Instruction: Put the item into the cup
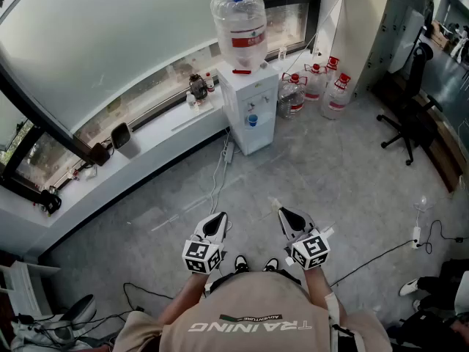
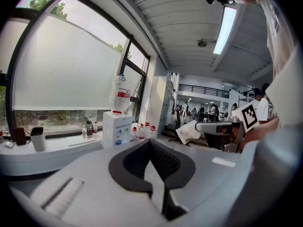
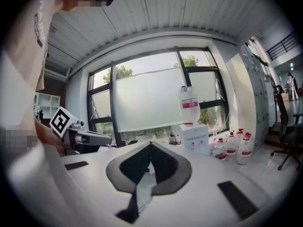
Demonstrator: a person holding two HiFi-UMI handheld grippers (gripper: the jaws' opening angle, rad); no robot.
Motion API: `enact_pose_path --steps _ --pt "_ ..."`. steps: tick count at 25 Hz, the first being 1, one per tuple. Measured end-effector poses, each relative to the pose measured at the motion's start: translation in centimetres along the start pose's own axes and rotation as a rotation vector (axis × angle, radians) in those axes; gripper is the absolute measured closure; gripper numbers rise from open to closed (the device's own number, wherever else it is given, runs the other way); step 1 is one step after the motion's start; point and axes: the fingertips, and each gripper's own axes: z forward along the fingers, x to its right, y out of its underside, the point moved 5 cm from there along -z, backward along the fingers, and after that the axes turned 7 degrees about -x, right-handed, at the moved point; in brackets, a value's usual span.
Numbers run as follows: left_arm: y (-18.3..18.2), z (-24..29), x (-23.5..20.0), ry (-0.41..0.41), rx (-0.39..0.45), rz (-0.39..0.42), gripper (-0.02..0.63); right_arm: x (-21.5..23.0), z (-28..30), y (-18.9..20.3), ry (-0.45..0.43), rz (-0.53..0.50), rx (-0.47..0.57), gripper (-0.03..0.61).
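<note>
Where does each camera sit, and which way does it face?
Head view: on the person's head, steeply down at floor and water dispenser; shows shirt, left tool, right tool.
Left gripper view: on left tool, along shut jaws toward window; right tool at right.
Right gripper view: on right tool, along shut jaws toward window; left tool at left.
All share the water dispenser.

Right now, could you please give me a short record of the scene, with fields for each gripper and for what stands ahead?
left gripper: jaws together, nothing between them
right gripper: jaws together, nothing between them
height: both held above the floor, in front of the person
ahead: water dispenser under the window, with a large bottle on top
beside it: spare water bottles on the floor
cup and item: not clearly in view
task: not begun
</note>
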Motion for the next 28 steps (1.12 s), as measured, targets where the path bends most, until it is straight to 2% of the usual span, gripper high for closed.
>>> enact_pose_path --steps 19,24,28 --pt "-0.1 -1.3 -1.4 -0.017 -0.003 -0.014 0.606 -0.9 0.4 -0.1 -0.013 -0.040 -0.065 0.568" --pt "-1.2 -1.0 -2.9 0.020 0.020 -0.054 0.606 -1.0 1.2 -1.1 0.010 -0.066 -0.056 0.568" --pt "-2.6 -0.6 -4.5 0.041 0.034 -0.024 0.606 -0.8 2.0 -2.2 0.041 -0.090 -0.048 0.568"
